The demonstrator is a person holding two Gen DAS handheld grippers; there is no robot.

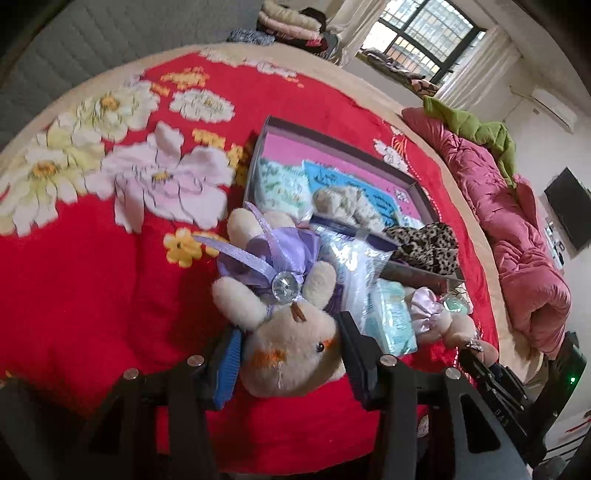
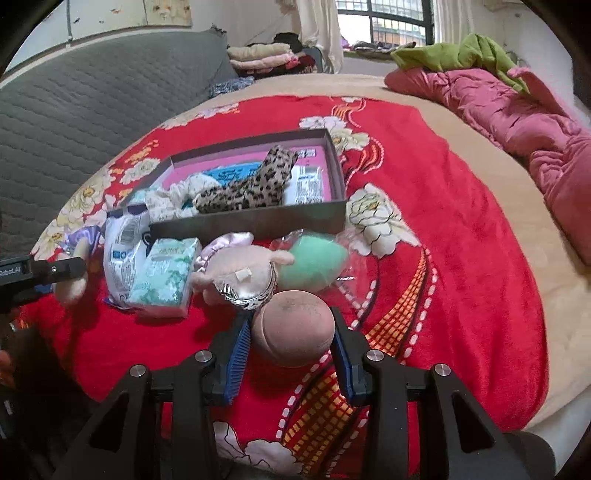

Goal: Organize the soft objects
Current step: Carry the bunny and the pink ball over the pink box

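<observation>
box: a shallow dark box [image 2: 258,218] with a pink lining sits on the bed; inside lie a leopard-print cloth [image 2: 251,184], a pale floral cloth [image 2: 173,195], a blue printed packet [image 2: 229,171] and a white labelled packet [image 2: 308,182].
beside the box: just outside its near wall are a clear plastic pack [image 2: 122,254], a green-and-white tissue pack [image 2: 166,277], a second small plush [image 2: 240,273] and a mint green sponge [image 2: 314,264].
left claw: the left claw [image 1: 288,354] is clamped on the head of a cream plush bunny [image 1: 291,354] in a lilac dress, lying on the blanket.
right claw: the right claw [image 2: 291,339] has its fingers pressed on both sides of a round pink ball [image 2: 293,326].
left view only: the bunny's gem brooch [image 1: 285,287] and ribbon.
right view only: the ball, the sponge, the grey quilted headboard [image 2: 92,110].
bed: red floral blanket [image 2: 461,221], rumpled pink quilt [image 2: 517,122] with a green cloth [image 2: 454,51] at the far side.
room: barred window [image 2: 388,22], folded clothes [image 2: 262,55].
</observation>
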